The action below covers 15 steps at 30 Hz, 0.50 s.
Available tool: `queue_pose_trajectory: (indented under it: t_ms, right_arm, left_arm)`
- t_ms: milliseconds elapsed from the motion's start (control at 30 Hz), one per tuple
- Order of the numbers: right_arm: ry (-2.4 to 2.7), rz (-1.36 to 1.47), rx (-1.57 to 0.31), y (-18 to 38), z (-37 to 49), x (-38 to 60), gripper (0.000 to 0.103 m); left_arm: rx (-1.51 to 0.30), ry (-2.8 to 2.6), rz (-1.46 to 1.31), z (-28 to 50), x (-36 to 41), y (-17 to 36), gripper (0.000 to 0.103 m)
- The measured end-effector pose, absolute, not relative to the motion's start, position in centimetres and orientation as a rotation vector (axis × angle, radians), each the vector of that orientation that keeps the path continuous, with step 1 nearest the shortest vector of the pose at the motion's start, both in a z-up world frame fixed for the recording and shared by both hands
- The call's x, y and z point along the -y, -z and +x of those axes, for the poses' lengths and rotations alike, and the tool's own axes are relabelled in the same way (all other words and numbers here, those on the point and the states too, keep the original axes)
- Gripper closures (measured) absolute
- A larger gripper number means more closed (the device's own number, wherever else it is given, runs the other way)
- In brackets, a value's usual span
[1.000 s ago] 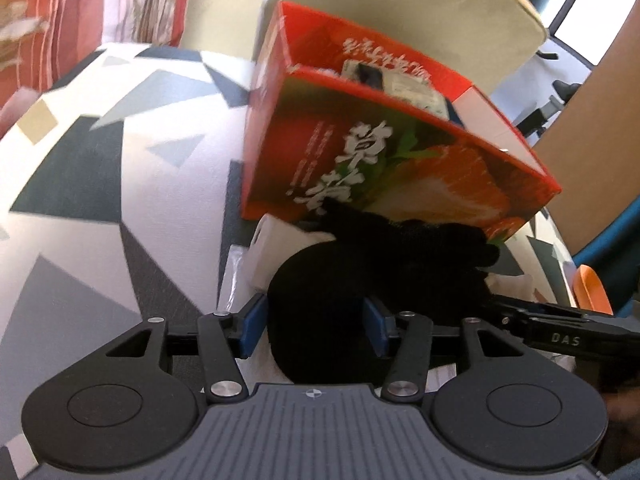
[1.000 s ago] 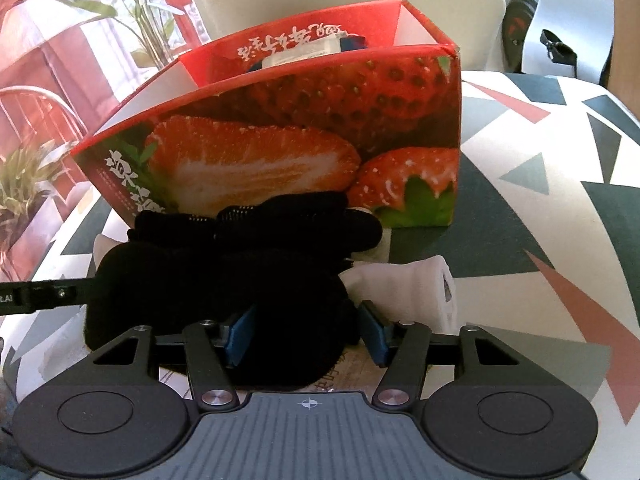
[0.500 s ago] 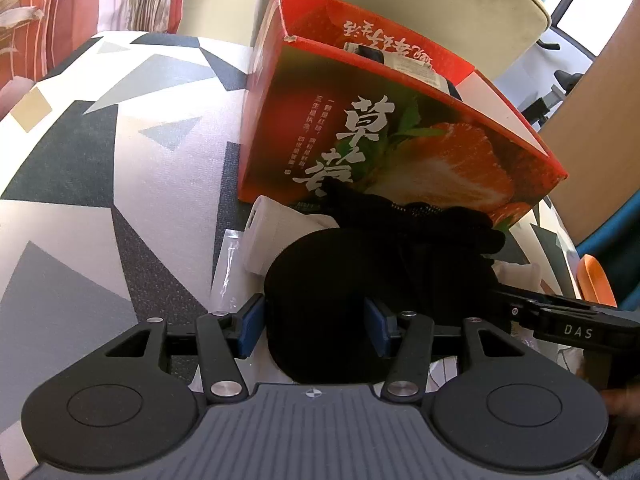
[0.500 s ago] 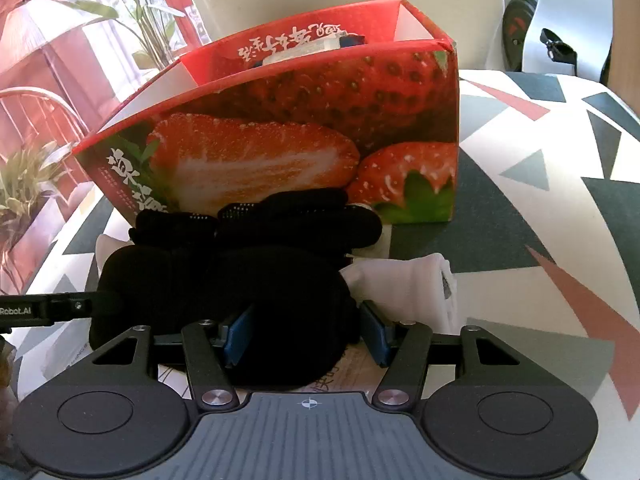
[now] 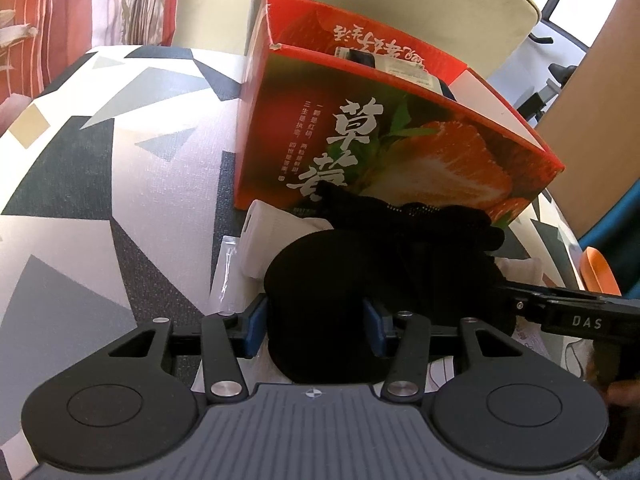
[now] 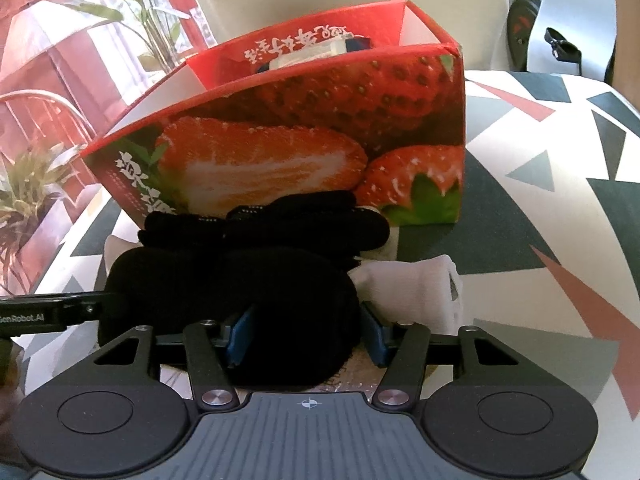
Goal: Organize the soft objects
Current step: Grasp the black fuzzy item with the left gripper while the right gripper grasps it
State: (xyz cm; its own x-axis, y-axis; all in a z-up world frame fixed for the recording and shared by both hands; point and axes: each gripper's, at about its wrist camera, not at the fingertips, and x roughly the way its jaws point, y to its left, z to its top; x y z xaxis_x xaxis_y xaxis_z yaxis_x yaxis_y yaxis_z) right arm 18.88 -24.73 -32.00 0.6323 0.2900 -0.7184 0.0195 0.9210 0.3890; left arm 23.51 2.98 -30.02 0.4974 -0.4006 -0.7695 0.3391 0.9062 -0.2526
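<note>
Both tools hold the same soft black thing. It looks like a sleep mask, but it is so dark that it is hard to be sure. The left gripper pinches one end of it between its blue pads. The right gripper pinches the other end, and its blue pads press in on both sides. The black thing sits low over the table, just in front of the red strawberry box. A black strap lies bunched along its far side, right by the box wall. Under and beside it lies a white cloth. The box is open on top and has a small packet inside.
</note>
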Motion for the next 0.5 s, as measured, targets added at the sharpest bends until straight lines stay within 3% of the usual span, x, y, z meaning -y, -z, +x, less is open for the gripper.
queue_pose_trajectory:
  t_ms: [500]
  right_arm:
    - [-0.226,0.356,-0.760,28.7,18.6,24.2,0.074]
  left_arm:
    - [-0.943,0.448,-0.079,23.5,-3.3,29.7,0.051]
